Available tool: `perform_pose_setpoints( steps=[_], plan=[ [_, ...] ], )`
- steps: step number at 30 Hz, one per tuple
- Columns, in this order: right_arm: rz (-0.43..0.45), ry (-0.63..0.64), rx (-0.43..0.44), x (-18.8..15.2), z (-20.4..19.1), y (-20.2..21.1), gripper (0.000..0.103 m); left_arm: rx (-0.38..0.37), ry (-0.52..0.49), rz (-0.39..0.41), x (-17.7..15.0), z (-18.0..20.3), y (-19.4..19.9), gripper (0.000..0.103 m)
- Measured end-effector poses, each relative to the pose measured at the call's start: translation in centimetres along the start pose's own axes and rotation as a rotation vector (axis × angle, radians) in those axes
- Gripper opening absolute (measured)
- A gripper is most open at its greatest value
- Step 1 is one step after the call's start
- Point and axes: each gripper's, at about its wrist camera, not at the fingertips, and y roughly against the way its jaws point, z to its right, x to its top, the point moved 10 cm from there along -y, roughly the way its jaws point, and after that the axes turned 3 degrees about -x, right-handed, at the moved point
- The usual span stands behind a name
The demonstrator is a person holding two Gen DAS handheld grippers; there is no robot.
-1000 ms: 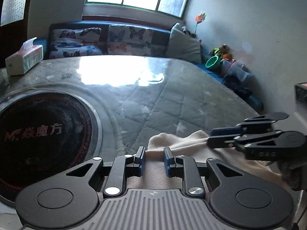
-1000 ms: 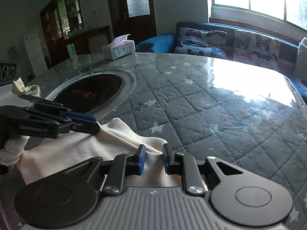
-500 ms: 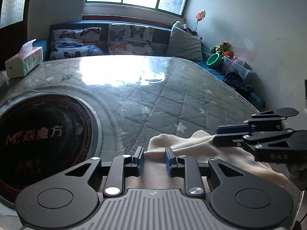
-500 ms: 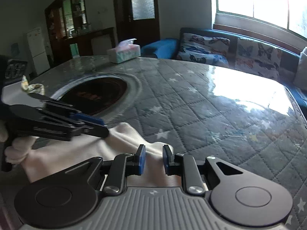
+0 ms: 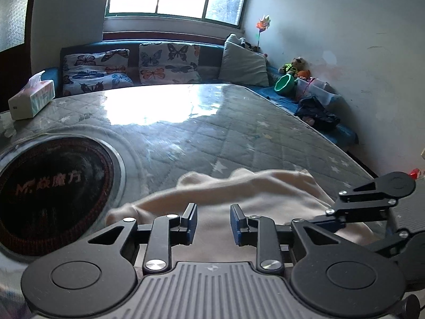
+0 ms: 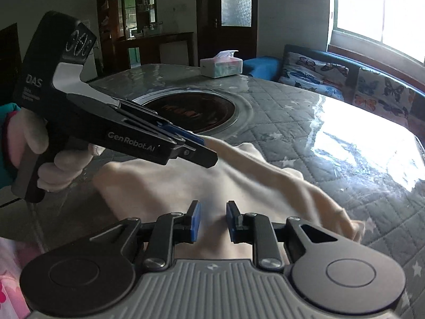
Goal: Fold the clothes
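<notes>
Both claws stand parted with nothing gripped: the left claw and right claw hang over the cream garment, bunched at the bench's near edge. Quilted surface beyond lies open. Only the right view shows the gloved hand.

The cloth is plain cream, on a worktop cover of grey quilted diamonds with white stars. Both black grippers carry blue pads; the cushions show butterflies on white.
</notes>
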Motion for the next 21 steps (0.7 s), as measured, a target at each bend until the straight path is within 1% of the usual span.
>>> perform_pose_setpoints(
  steps=[5, 9, 14, 18, 21],
  plan=[
    [0.021, 0.012, -0.011, -0.4, -1.1, 0.8, 0.023, -0.002, -0.004, 0.006, -2.1, 1.0, 1.9, 0.030],
    [0.016, 0.005, -0.018, -1.0, -1.5, 0.9, 0.023, 0.004, -0.009, 0.009, -3.9, 1.6, 3.4, 0.030],
    [0.040, 0.004, -0.018, -1.0, -2.1, 2.1, 0.023, 0.020, 0.021, 0.023, -4.9, 1.1, 4.8, 0.030],
    [0.021, -0.008, -0.025, -1.7, -2.0, 2.0, 0.023, 0.026, 0.047, 0.008, -6.1, 0.3, 4.8, 0.029],
    [0.025, -0.017, -0.030, -2.0, -2.1, 2.5, 0.023, 0.028, 0.059, 0.015, -6.1, 0.1, 5.2, 0.030]
  ],
)
